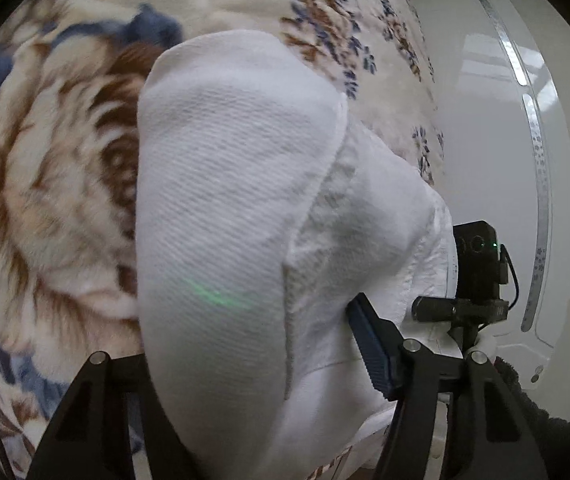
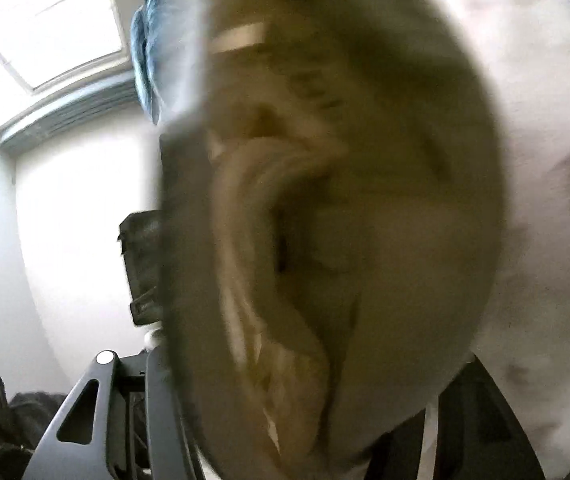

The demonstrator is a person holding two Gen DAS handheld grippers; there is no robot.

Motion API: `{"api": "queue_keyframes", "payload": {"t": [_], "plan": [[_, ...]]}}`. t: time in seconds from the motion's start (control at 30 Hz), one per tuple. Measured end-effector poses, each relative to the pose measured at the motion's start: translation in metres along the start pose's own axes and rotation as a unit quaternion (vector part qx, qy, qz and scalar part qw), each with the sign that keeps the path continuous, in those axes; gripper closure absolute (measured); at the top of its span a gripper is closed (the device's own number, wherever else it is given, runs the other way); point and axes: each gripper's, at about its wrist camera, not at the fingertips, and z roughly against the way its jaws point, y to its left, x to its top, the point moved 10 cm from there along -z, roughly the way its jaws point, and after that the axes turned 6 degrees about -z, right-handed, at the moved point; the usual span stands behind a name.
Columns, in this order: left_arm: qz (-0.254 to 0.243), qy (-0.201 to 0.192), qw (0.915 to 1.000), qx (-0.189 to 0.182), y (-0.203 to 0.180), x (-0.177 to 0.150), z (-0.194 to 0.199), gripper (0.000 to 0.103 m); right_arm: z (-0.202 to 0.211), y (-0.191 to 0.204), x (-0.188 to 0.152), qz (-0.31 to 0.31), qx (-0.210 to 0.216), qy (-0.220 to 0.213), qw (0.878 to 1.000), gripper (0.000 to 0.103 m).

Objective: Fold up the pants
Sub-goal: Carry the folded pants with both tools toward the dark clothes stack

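Observation:
White textured pants [image 1: 237, 200] hang bunched between my left gripper's fingers and fill the middle of the left wrist view; the left gripper [image 1: 269, 360] is shut on them, lifted above a floral blanket [image 1: 45, 180]. The other gripper's black body [image 1: 481, 280] shows at the right, at the far side of the cloth. In the right wrist view the same pants [image 2: 325, 220] look dark and blurred, pressed close to the lens and covering the fingers. The right gripper [image 2: 285, 400] is shut on the cloth.
The fleece blanket with brown and blue flowers covers the bed under the pants. A white glossy panel with a silver strip [image 1: 525, 160] stands at the right. A bright window [image 2: 45, 20] and a white wall [image 2: 77, 220] show at the left of the right wrist view.

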Motion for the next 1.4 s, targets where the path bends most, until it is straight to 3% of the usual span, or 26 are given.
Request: {"api": "queue_keyframes", "payload": {"t": [0.07, 0.23, 0.37, 0.47, 0.67, 0.93, 1.07, 1.23, 1.4], "plan": [[0.01, 0.003, 0.9999, -0.003, 0.009, -0.001, -0.006, 0.043, -0.009, 0.002, 0.002, 0.016, -0.027, 0.008, 0.999, 0.045], [0.046, 0.016, 0.9984, -0.027, 0.042, -0.003, -0.027, 0.037, -0.028, -0.035, 0.026, -0.004, -0.108, 0.008, 0.994, 0.044], [0.022, 0.009, 0.9995, -0.02, 0.032, 0.0, -0.02, 0.043, -0.032, -0.036, 0.038, -0.027, -0.088, 0.0, 0.996, 0.043], [0.003, 0.001, 0.9999, -0.015, 0.017, -0.001, -0.006, 0.053, -0.029, -0.023, 0.023, -0.026, -0.064, -0.014, 0.997, 0.06], [-0.023, -0.017, 0.9996, 0.005, -0.01, 0.0, 0.035, 0.053, -0.019, 0.019, -0.007, 0.002, -0.052, -0.031, 0.998, 0.066], [-0.021, -0.058, 0.998, 0.016, -0.025, 0.005, 0.142, 0.053, -0.04, 0.115, -0.023, 0.041, -0.042, -0.024, 0.998, 0.066], [-0.018, -0.077, 0.9966, 0.023, -0.019, 0.008, 0.209, 0.053, -0.071, 0.182, -0.032, 0.06, -0.042, -0.008, 0.997, 0.066], [-0.009, -0.103, 0.9943, 0.027, 0.014, 0.012, 0.301, 0.053, -0.137, 0.261, -0.027, 0.087, -0.045, 0.013, 0.995, 0.066], [-0.016, -0.119, 0.9925, 0.025, 0.079, 0.036, 0.403, 0.053, -0.224, 0.346, -0.007, 0.108, -0.044, 0.017, 0.993, 0.066]]}}
